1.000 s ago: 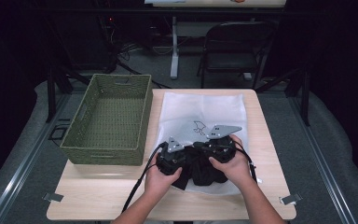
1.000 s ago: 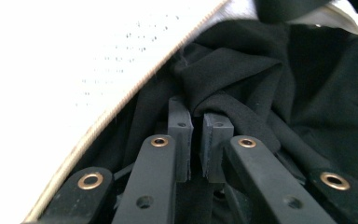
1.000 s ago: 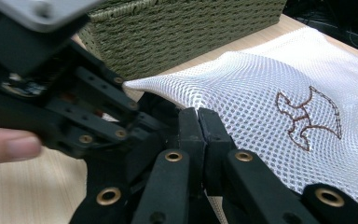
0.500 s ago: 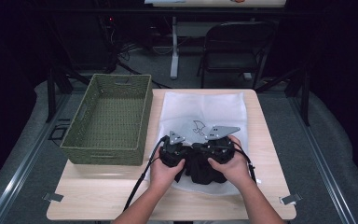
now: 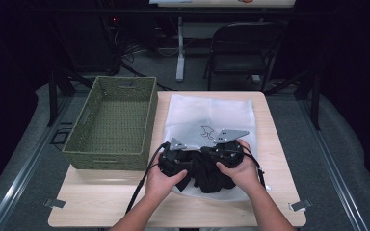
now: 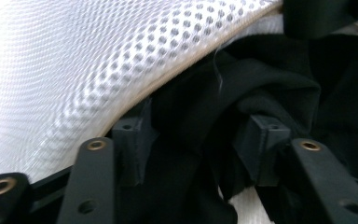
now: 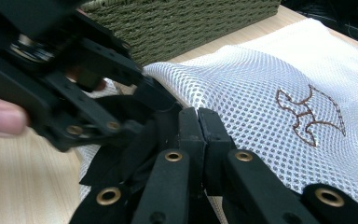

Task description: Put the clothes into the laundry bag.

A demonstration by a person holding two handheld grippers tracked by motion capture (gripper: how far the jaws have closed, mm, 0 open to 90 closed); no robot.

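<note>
Left gripper: jaws just opened, now apart, black garment loose between them, released. Right gripper: jaws pressed together at mesh bag mouth. Garment half inside bag, near table front edge; likely regrip, then push deeper.

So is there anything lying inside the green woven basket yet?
No, the high view shows the green woven basket with only its bare woven floor, while the black cloth lies on the white mesh bag.
</note>
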